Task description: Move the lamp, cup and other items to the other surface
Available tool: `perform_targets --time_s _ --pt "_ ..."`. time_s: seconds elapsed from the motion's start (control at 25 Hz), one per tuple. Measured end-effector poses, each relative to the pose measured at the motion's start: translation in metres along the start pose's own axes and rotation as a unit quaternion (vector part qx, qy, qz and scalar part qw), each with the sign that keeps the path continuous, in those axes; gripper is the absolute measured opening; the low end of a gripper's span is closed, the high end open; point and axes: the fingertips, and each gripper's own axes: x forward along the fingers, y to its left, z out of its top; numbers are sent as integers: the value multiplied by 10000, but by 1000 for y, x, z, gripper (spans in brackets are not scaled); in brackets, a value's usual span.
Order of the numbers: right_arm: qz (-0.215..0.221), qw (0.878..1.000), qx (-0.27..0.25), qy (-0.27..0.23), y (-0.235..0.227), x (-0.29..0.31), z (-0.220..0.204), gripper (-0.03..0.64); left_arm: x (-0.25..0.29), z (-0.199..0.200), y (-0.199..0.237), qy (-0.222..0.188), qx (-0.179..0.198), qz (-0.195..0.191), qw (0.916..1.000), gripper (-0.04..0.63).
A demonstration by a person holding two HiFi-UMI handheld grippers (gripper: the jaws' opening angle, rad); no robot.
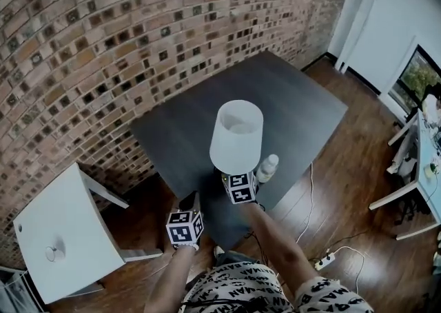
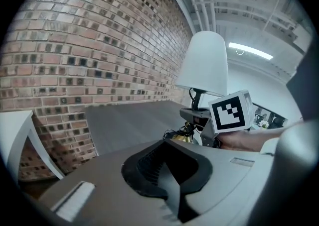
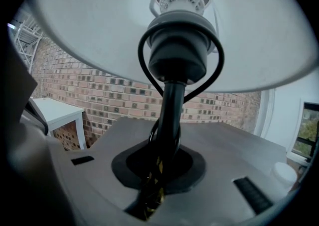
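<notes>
Far left of our left gripper (image 1: 187, 203) stands a white side table (image 1: 76, 222) with a small round thing (image 1: 54, 254) on top that we cannot make out. That gripper's jaws lie together with nothing between them. Our right gripper (image 3: 159, 170) is clamped on the dark stem of the lamp (image 1: 236, 132), upright at the near edge of the dark table (image 1: 289, 98). From above, the shade hides the jaws. Just right of it stands a white bottle (image 1: 267, 167), contents unseen.
</notes>
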Motion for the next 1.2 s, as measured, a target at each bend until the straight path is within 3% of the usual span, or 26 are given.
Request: perform_targets --time_s 0.36,1.2 --pt "-221 9997 34 34 -14 25 -30 44 15 -12 13 179 -110 180 9996 0" --pt "-440 9988 193 4 -15 25 -57 58 3 -26 35 301 -228 273 9989 0"
